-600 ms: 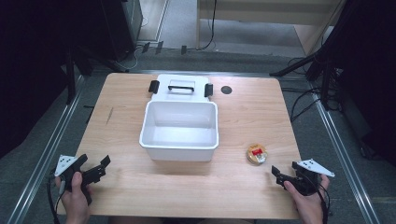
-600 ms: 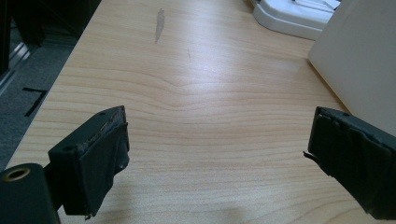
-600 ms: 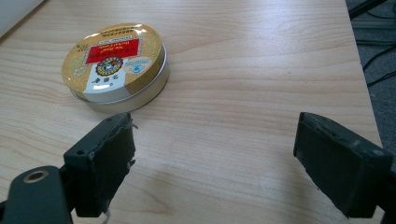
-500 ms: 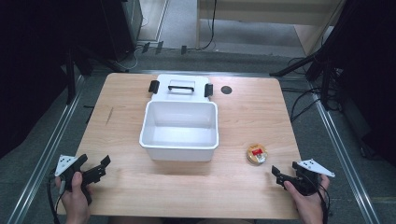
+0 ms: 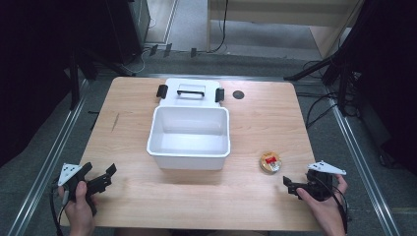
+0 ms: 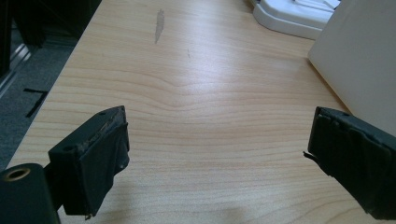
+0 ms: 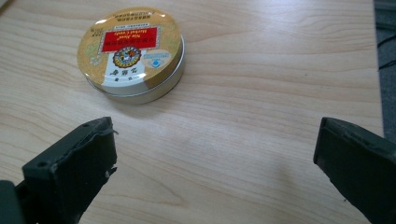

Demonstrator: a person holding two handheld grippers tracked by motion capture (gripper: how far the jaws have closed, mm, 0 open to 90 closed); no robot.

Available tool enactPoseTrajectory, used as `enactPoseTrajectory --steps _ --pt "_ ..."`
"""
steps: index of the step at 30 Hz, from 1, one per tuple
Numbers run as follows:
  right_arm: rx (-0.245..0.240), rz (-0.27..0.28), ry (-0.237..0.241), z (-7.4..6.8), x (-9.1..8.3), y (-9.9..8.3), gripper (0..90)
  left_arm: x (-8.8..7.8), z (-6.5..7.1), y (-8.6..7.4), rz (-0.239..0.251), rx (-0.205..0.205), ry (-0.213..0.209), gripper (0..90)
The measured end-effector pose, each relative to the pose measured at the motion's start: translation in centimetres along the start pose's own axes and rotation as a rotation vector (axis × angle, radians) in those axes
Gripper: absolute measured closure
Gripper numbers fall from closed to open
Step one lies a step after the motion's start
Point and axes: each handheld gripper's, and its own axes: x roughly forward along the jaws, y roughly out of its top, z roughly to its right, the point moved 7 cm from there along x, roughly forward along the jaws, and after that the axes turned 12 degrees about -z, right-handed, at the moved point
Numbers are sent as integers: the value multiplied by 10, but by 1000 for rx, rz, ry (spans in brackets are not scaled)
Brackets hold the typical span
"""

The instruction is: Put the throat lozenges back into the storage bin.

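Note:
A small round gold tin (image 5: 270, 162) with a red label lies flat on the wooden table (image 5: 255, 118), right of the white bin (image 5: 189, 155). In the right gripper view the tin (image 7: 130, 53) sits ahead and to the left of the jaws. My right gripper (image 5: 291, 187) rests near the table's front right, open and holding nothing (image 7: 215, 135). My left gripper (image 5: 105, 177) stands open at the front left, nothing between its jaws (image 6: 219, 126). The bin's outer wall (image 6: 359, 56) rises to its right.
The bin's white lid (image 5: 191, 92), with black latches and a handle, lies flat behind the bin and is also seen as the lid (image 6: 294, 16) in the left gripper view. A small black disc (image 5: 238, 95) sits right of it. Dark floor and cables surround the table.

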Motion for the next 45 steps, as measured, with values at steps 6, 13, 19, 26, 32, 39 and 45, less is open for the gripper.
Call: enactPoseTrajectory --steps 6,13,19,26,32,39,45 --pt "-46 -123 6 -8 6 7 0 0 0 0 1 -1 -2 60" --pt "-97 -223 2 -15 10 17 0 0 0 0 0 -2 -3 60" --pt "-99 -309 5 -23 12 25 0 0 0 0 -1 -3 -2 60" --pt "-124 -385 -9 -29 18 30 0 1 0 0 -3 -2 -4 60" --pt "-155 -411 -9 -36 19 36 0 1 0 0 -4 1 -5 61" --pt "-186 -445 -15 -44 21 45 0 1 0 0 -4 -1 -7 61" --pt "-205 -478 -23 -50 23 53 0 1 0 0 -4 -3 -8 61"
